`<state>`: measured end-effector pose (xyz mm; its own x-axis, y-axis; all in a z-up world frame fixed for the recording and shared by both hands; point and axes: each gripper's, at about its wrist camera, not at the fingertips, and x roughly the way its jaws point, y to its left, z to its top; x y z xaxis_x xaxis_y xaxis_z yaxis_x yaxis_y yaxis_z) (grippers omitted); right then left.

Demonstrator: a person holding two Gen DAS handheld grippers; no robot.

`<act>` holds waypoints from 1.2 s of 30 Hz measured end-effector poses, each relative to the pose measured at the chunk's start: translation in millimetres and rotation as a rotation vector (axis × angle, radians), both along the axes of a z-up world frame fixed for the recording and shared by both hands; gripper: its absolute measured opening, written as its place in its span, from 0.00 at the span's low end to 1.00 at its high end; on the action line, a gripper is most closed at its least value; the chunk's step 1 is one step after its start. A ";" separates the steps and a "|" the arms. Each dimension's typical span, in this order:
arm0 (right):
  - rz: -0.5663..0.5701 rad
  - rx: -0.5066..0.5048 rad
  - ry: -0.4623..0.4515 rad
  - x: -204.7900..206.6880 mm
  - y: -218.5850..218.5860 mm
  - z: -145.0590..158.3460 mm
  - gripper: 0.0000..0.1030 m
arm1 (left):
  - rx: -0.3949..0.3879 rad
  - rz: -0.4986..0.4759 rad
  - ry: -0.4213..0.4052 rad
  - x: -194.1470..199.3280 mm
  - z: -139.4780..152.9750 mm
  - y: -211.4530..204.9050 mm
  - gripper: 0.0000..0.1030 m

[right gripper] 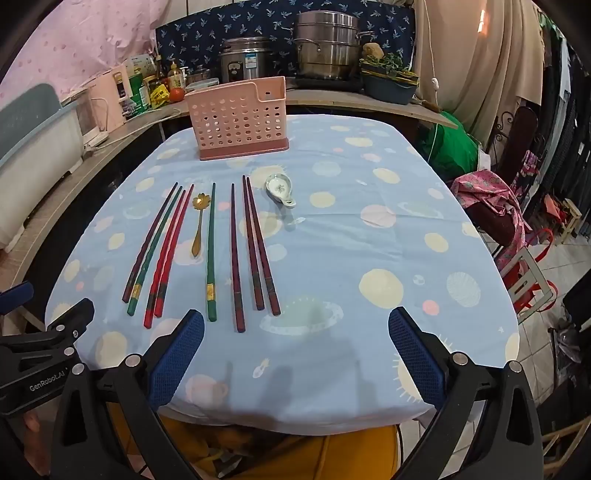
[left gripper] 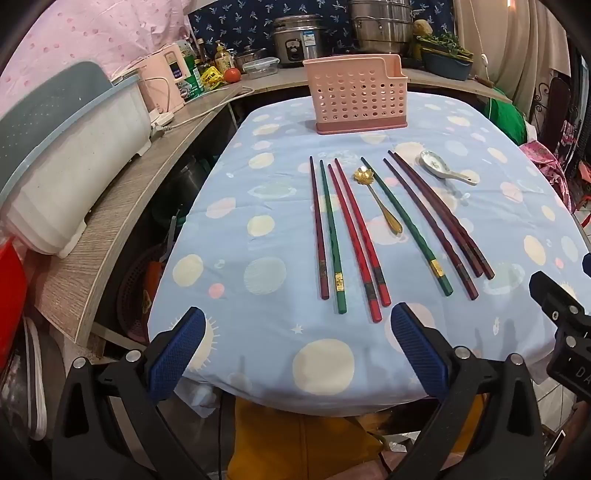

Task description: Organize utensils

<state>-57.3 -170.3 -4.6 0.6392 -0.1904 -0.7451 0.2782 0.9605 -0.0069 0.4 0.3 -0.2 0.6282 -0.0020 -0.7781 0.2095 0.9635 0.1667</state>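
On the blue planet-print tablecloth (left gripper: 258, 229), 8 chopsticks (left gripper: 354, 236), a gold flower spoon (left gripper: 376, 201) and a ceramic soup spoon (left gripper: 441, 170) lay loose before the empty-looking pink utensil holder (left gripper: 356, 96). We judged sorting unstarted: both the left gripper (left gripper: 297, 350) and the right gripper (right gripper: 295, 354) hovered wide, holding nothing. Next came a descent onto 1 utensil. Only the right wrist view showed the floor beside the table.

This is a home kitchen. A rice cooker (left gripper: 295, 38), big steel pots (left gripper: 380, 26), sauce bottles (left gripper: 221, 59) and a tomato (left gripper: 232, 75) sit on the shelf behind.
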 end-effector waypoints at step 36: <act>-0.002 0.010 0.022 6.9 -3.2 -6.8 0.94 | 0.012 -0.003 0.013 6.2 -7.7 1.8 0.93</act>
